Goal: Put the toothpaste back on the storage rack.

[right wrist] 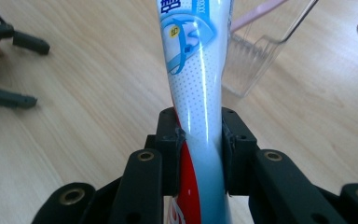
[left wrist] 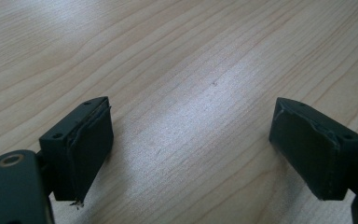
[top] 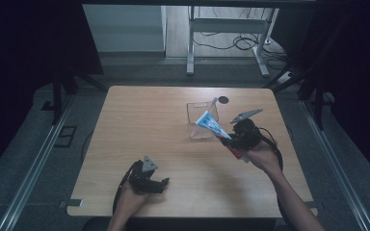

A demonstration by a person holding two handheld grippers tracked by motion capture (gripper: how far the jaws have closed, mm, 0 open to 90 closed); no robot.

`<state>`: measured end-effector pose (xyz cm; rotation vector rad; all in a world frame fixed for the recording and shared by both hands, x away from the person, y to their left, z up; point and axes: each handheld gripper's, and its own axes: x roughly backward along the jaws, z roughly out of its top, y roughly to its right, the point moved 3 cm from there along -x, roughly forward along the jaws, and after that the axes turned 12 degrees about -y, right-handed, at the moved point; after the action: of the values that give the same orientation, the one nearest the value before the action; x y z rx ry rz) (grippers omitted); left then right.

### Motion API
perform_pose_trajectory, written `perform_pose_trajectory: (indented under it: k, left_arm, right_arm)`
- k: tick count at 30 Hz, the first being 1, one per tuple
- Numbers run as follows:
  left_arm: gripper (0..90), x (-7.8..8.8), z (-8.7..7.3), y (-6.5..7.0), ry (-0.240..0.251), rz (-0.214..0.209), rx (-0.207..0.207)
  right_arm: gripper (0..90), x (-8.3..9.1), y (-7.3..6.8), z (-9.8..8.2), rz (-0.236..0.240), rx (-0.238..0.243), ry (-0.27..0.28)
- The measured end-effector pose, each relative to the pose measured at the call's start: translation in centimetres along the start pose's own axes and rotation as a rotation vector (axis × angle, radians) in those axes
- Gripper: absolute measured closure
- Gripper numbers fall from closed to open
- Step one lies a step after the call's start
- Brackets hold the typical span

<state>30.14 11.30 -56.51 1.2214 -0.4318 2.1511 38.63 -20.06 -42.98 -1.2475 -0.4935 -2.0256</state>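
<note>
- Gripping the toothpaste tube (right wrist: pixel 198 93) low on its body, near the red end, your right gripper (right wrist: pixel 199 140) has both pads pressed flat against the tube's sides, with its jaws drawn in as far as the tube allows; the far end points toward the clear plastic container (right wrist: pixel 254 60), which suggests you are aiming the tube at that opening.
- Holding by the lower body leaves the long upper part free, so it can likely enter the container first.
- In the high view, the tube (top: pixel 213 125) slants up and away from your right gripper (top: pixel 231 140), lifted off the wooden table (top: pixel 139 125), its far end at the near rim of the container (top: pixel 195 120).
- Your left gripper (top: pixel 163 184) rests near the table's front edge, well apart from the tube; its jaws stand wide open with nothing between them, seemingly idle.
- The right gripper view adds a pink toothbrush handle (right wrist: pixel 256 14) leaning inside the container; the high view is too coarse to confirm it.
- The left gripper view adds bare wood grain between the two pads (left wrist: pixel 91 144).
</note>
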Motion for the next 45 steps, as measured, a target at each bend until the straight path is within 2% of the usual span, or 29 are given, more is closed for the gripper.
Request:
perform_pose_trajectory:
  k: [12,25,45]
  left_arm:
    - [13.7,0.0,0.0,0.0,0.0,-0.001,0.0]
    - [13.7,0.0,0.0,0.0,0.0,0.0,0.001]
    - [13.7,0.0,0.0,0.1,0.0,-0.004,0.008]
  right_arm:
    - [71.9,0.0,1.0,2.7,-0.017,-0.024,0.03]
    - [72.0,-0.9,1.7,5.5,-0.032,-0.023,0.061]
    - [72.1,-2.6,2.7,9.4,-0.025,-0.023,0.098]
